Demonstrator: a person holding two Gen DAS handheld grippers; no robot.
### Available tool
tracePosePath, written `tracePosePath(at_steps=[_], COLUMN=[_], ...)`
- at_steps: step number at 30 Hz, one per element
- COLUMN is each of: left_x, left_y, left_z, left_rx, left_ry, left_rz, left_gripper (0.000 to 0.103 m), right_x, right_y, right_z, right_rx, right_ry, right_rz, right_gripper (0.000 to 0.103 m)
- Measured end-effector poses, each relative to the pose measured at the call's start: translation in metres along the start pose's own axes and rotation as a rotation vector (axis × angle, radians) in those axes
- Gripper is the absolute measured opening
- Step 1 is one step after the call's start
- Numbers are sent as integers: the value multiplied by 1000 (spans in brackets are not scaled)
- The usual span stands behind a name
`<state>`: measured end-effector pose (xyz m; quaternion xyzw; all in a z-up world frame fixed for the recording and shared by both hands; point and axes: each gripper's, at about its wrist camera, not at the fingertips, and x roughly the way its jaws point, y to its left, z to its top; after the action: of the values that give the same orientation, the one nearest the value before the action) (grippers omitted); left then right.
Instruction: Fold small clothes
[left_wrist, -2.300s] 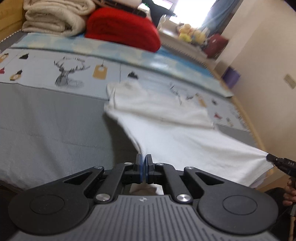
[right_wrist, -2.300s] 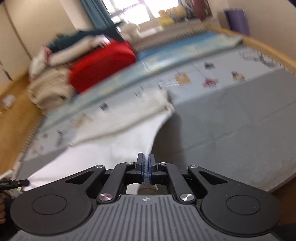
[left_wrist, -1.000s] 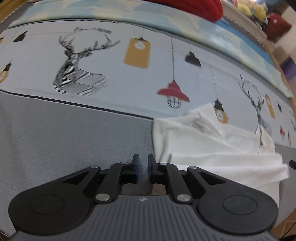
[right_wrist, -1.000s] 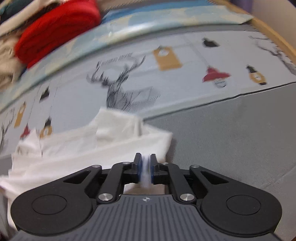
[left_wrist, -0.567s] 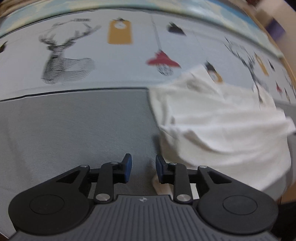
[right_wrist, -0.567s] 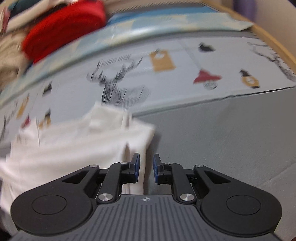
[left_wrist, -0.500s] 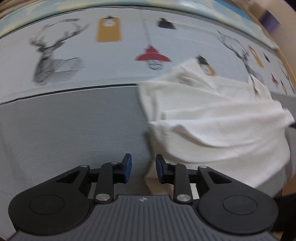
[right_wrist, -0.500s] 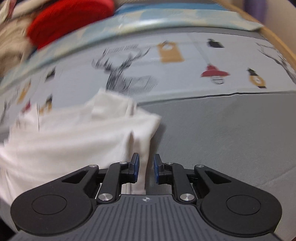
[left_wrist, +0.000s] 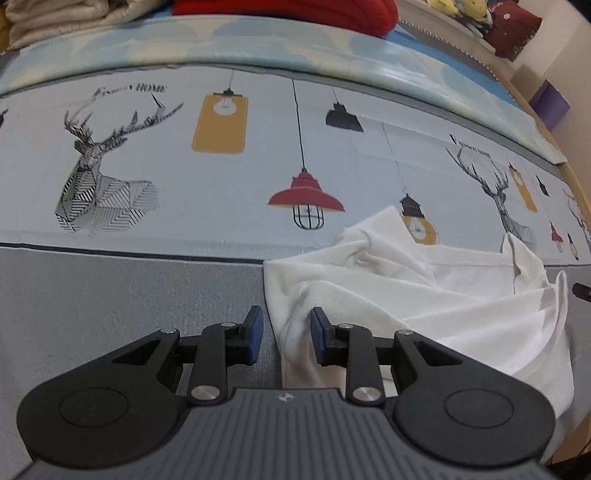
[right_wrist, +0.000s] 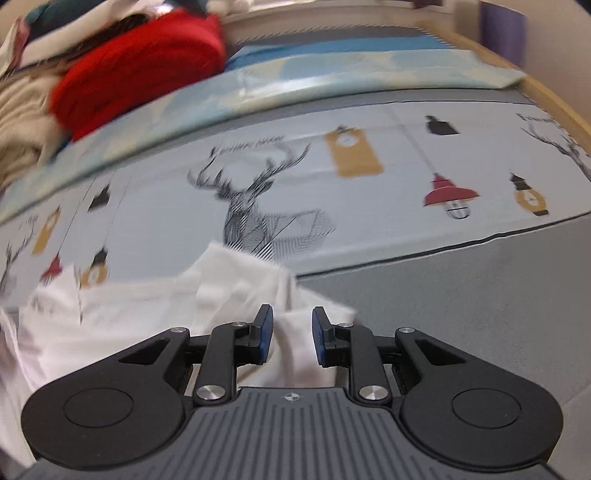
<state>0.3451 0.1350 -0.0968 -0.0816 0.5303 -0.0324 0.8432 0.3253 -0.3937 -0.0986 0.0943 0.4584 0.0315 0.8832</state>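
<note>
We have let go of the white garment. About two seconds ago both hand-held grippers were clamped on its near edge and holding it stretched above the bed; a second ago the left had begun to part while the right still pinched cloth. Now the left hand-held gripper stands wide apart with nothing held, straddling the garment's left border, and the right hand-held gripper is equally parted, with loose cloth lying between its blue pads but not gripped.

The garment lies doubled on the bed, half on the grey cover and half on the printed sheet with deer and lamps. In the left view it spreads from 12 to 3 o'clock of the gripper; in the right view, from 9 to 12 o'clock. We judge one fold to be laid, though loosely: the upper layer is rumpled and its edges do not line up, so smoothing or a second fold probably comes next.

Much is unclear. The garment's near hem disappears under both gripper bodies. The right view is motion-blurred, so the cloth's creases there are vague. What kind of garment it is we cannot say. A red bundle sits far off at 11 o'clock.
</note>
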Motion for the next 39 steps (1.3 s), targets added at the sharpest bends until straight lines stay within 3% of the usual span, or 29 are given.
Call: tracePosePath(at_steps=[5,12,18,19,21,23,25,30,39], left_x=[8,17,24,23,23,21,19,20,26], left_y=[0,-6,-7,-7,-7,-8,-10,-8,1], left_z=[0,-2,0,0,1,3,5,11,19], left_rx=[-4,16,20,23,30,30,45,43,-8], left_ry=[34,47,59,58,53,54,42,28,45], left_rz=[-27,-36,-35,-36,-31,-25,-21,-9,5], left_gripper=[31,31,31,29,9,7,7,7,6], right_x=[10,21,35,36,38,38,38,30,37], right_y=[-4,18,38,38,39,40,42,31,11], right_z=[-2,-1,-7,-7,-6,-5,-3,11,15], right_rx=[-26,-88,-178,-182,-175,-182,-191,-104,-29], right_ry=[46,52,102,103,103,94,81,7,36], right_rz=[52,110,91,88,88,85,69,62,77], right_gripper=[27,36,43,43,43,40,10,5,6])
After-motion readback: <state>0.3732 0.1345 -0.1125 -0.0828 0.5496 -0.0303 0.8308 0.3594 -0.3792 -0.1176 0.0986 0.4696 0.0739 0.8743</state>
